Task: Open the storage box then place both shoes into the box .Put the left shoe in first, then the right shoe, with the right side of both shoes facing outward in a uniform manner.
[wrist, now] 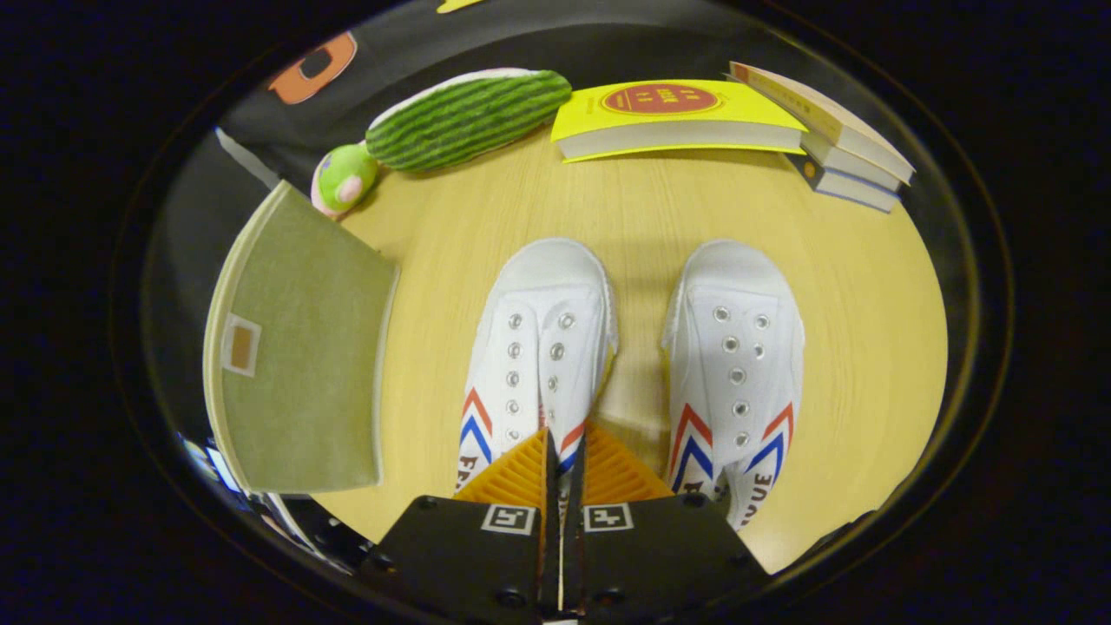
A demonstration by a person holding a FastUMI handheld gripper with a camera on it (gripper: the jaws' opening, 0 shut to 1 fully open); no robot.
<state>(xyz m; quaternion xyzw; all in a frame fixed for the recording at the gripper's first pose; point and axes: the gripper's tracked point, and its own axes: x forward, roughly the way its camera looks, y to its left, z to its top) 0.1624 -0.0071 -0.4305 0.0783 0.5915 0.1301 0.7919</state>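
Here the gripper (pixel 564 451) has its two fingers nearly together, pinching the inner side wall of the left-hand white shoe (pixel 534 356) near its opening, so it looks clamped on that shoe's canvas. The other white shoe (pixel 738 365) stands just beside it, toes pointing the same way, on the wooden table (pixel 625 208). The green storage box (pixel 299 365) sits to the left of the shoes with its lid apparently closed, though I cannot tell for sure. Since the task wants the box opened first, I judge that is a worry: if the lid is down, the shoe would have to wait. To do this grip well, keep the pinch deep on the collar so the thin canvas does not slip, lift straight up, and carry the shoe over without knocking its neighbour. Beyond lie a green plush toy (pixel 460 117) and some books (pixel 686 121)
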